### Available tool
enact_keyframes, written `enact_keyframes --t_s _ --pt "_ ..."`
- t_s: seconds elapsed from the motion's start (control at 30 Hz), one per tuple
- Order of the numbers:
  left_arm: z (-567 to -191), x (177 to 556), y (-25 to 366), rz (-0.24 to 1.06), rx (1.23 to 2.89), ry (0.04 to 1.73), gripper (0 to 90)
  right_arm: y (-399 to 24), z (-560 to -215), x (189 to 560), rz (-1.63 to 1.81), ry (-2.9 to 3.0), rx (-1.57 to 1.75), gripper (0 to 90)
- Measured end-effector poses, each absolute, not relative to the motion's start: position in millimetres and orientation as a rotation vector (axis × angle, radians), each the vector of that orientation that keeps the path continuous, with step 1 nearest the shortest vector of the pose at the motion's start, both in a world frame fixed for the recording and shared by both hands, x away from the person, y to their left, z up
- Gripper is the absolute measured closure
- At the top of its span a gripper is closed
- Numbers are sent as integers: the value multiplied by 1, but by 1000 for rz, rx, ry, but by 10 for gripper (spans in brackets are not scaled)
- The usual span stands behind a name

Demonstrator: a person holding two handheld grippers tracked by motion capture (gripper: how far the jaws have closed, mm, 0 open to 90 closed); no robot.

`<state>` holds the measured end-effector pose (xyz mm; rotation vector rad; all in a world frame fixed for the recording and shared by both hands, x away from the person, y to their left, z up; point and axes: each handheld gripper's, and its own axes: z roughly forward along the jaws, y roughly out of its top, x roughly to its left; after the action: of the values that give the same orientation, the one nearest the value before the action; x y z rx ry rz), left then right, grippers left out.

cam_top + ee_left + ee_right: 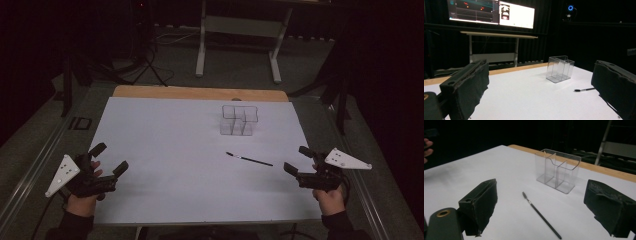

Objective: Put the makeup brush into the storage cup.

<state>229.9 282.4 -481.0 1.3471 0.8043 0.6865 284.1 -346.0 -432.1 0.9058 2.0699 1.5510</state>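
The right gripper (298,160) is resting at about 4 o'clock on the counter (165,150), its jaws standing wide apart with nothing between them, and they are pointing toward 10 o'clock at a thin black brush (249,159) that is lying flat on the white surface just ahead of them. In the right gripper view the brush (541,215) is lying between the two black jaws but farther out, not touching either, its bristle tip pointing away toward 11 o'clock. The left gripper (110,159) is sitting at about 8 o'clock on the counter, well apart from the brush, and its jaws are also spread wide and holding nothing. In the left gripper view the brush (584,89) is showing at 3 o'clock, partly hidden behind the right-hand jaw. Beyond the brush, toward 12 o'clock, a clear plastic organizer (239,119) with several compartments is standing upright on the counter, apart from the brush and appearing empty. A hand (331,199) in a dark sleeve is gripping each tool from the near edge. Past the far edge of the counter a desk frame (240,30) is standing on the floor, and a lit screen (491,12) is glowing above it.
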Motion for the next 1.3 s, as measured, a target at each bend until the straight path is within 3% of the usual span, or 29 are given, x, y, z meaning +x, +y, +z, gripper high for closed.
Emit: enact_keyframes --t_s 0.53,1.3 --pt "-481 228 285 682 1332 822 19 -326 -401 328 1443 2329 767 128" --pt "-481 228 285 670 1337 814 18 -284 -411 369 1196 2631 623 169"
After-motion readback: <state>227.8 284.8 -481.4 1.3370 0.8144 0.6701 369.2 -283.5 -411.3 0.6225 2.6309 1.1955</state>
